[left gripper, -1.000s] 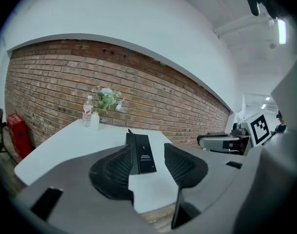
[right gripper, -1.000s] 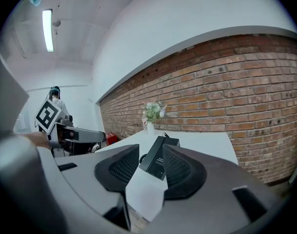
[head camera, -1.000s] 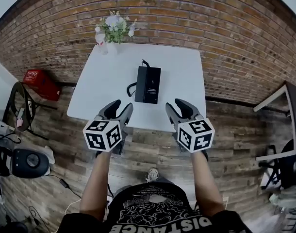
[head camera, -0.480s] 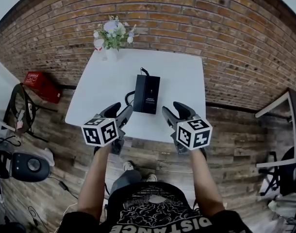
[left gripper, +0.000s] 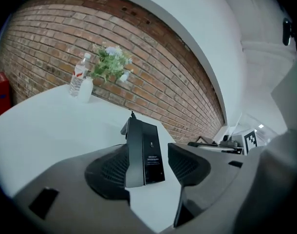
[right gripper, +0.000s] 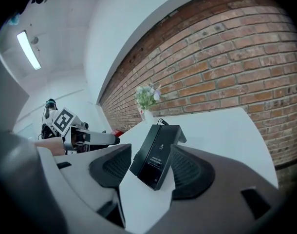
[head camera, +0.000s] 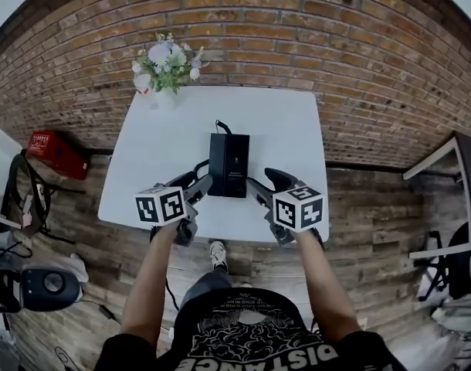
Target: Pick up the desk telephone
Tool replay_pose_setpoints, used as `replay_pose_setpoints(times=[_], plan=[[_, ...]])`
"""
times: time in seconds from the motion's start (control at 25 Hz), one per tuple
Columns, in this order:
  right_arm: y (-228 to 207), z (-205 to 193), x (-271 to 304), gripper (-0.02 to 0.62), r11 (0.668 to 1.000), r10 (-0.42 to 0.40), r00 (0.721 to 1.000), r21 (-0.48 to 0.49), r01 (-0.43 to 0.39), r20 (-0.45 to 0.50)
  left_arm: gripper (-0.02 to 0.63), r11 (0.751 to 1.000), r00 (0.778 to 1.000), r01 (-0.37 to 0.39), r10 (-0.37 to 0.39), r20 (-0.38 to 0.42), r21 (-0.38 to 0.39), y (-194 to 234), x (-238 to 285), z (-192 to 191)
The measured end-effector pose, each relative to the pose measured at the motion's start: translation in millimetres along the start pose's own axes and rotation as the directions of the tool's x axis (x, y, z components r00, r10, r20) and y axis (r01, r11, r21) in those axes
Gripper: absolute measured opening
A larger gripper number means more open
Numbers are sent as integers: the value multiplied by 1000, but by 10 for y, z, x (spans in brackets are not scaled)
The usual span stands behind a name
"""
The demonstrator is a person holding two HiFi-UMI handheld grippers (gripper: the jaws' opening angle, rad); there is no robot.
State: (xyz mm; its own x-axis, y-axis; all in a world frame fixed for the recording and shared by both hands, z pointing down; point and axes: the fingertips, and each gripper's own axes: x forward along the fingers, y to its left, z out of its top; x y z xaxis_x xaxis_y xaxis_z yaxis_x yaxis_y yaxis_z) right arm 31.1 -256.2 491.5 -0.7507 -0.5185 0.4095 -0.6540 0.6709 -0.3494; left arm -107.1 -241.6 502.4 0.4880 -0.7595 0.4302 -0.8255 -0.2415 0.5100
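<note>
Tools (left (head camera: 195, 182), right (head camera: 265, 182): opening, empty) flanking desk telephone (head camera: 228, 165)

We see the desk telephone (head camera: 228, 165): a black rectangular unit w/ a glossy top face and small pale print near the middle. It lies on the white surface (head camera: 289, 122), approx. centred side to side, nearer the front edge than the brick-wall side, long axis running front to back. The handset sits seated along its left side. A dark cord (head camera: 198, 166) loops out at left, and a thin cable (head camera: 219, 124) leaves the far end. In the right gripper view the far end looks raised, wedge-like.
</note>
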Motion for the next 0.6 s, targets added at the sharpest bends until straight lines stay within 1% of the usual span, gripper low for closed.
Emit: replay_pose_setpoints(times=[0.12, 0.28, 0.44, 0.6], plan=[[-92, -58, 223, 241, 1000, -1, 999, 26, 2, -41, 236, 998, 998, 50, -52, -48, -39, 130, 229, 26], [-245, -145, 522, 249, 996, -11, 996, 89, 19, -85, 251, 990, 986, 104, -115, -118, -94, 316, 540, 19], [-338, -260, 787, 264, 985, 2, 993, 174, 18, -118, 261, 976, 970, 156, -180, -165, -151, 459, 780, 6], [-409, -368, 968, 280, 975, -4, 985, 220, 42, -170, 270, 964, 949, 203, -236, -208, -171, 528, 948, -12]])
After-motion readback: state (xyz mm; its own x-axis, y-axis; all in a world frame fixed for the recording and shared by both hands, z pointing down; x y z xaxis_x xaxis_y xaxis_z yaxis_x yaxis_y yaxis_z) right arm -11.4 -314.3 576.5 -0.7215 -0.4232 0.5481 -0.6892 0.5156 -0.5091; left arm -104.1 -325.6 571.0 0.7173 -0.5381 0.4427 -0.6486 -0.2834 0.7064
